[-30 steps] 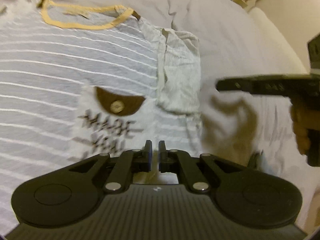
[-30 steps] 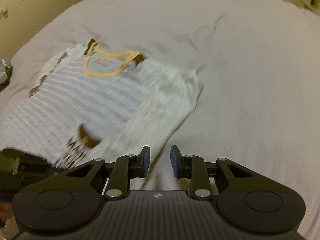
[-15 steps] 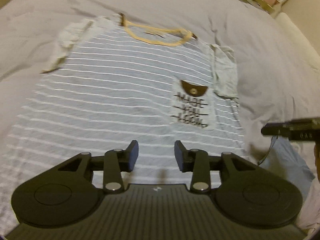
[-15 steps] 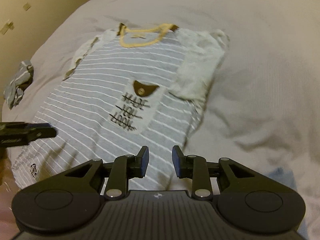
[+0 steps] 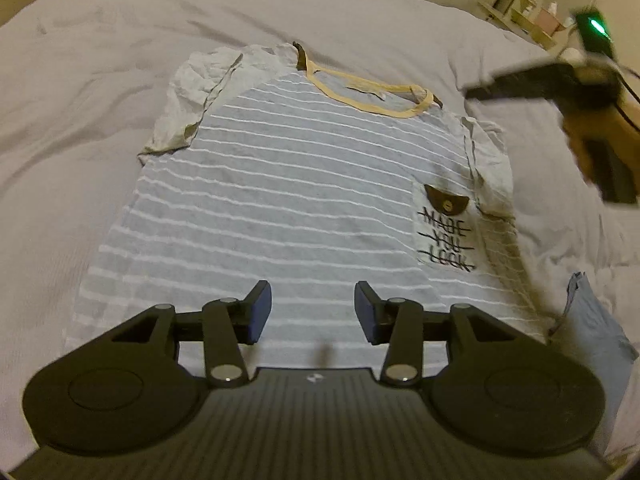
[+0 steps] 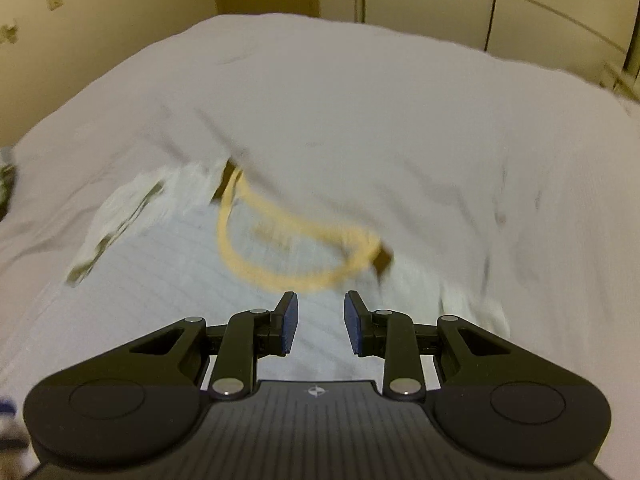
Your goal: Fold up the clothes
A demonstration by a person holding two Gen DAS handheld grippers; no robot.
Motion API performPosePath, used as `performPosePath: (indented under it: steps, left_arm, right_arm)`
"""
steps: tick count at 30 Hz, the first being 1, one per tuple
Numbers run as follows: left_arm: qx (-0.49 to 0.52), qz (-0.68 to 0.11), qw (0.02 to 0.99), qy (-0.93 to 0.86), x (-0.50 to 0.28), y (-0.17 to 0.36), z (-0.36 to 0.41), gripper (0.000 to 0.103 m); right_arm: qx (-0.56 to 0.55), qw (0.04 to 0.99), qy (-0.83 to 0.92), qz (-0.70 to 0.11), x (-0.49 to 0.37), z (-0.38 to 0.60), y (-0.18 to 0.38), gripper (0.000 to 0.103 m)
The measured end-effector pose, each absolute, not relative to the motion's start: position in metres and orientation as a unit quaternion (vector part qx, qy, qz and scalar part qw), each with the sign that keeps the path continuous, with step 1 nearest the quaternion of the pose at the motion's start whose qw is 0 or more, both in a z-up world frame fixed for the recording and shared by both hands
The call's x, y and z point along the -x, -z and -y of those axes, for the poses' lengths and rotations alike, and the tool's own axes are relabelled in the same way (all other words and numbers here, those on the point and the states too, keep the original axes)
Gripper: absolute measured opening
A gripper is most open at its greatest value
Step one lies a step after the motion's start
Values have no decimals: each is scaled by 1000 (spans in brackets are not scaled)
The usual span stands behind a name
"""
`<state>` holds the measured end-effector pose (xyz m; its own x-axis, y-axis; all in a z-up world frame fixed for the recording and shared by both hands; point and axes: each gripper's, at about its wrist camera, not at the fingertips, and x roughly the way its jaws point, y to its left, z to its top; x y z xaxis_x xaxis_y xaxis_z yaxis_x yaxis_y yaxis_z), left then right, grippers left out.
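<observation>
A bed (image 5: 100, 92) covered in a pale grey sheet fills most of both views, creased around the garment. A grey T-shirt (image 5: 280, 208) with thin white stripes is laid face up and flat across the middle of the left wrist view, its yellow neckband (image 5: 360, 98) toward the top of the frame and its hem at the bottom. A pale sleeve (image 5: 192, 96) is seen crumpled at upper left, and a chest pocket (image 5: 446, 228) printed with struck-through words sits at centre right. A folded blue cloth (image 5: 592, 332) lies on the sheet at lower right, just beside the shirt's side edge. In the upper right, the right gripper (image 5: 560, 80) is seen blurred, raised above the sheet with a hand (image 5: 592, 128) on its handle. The left gripper (image 5: 312, 312) is held low over the hem, its jaws spread wide and empty. In the right wrist view, the right gripper (image 6: 318, 322) is parted moderately, holding nothing, just below the blurred neckband (image 6: 288, 244).
</observation>
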<state>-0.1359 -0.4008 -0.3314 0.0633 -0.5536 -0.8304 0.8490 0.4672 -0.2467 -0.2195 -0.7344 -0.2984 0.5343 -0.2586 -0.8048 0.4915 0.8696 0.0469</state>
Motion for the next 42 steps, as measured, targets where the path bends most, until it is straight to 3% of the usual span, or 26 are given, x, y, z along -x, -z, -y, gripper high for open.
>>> performPosePath:
  steps: [8,19,23,31,40,41,42]
  left_arm:
    - [-159,-465,697,522,70,362,411,42]
    - [-142,-475,697,518,38,378,424,44]
    - [-138,-476,695,520,42,378,428,46]
    - [-145,-481,686,526,53,382,438,48]
    - [-149,-480,683,531,56,384,447,50]
    - [-149,-480,682,531,56,384,447,50]
    - [-150,-480,682,531,56,384,448,50]
  right_arm:
    - [-59,797,295,-524,148,776,361,35]
    - [5,762,262,-592,143,806,387,40]
    - [56,772,325,-544,145,801,386,38]
    - [-2,790,309,-529,164,808,373,34]
    - [3,748,214,-629,134,843,389,32]
    - [21,744,196,-639,130,841,392,29]
    - [32,742,186,-644,129,841,394,16]
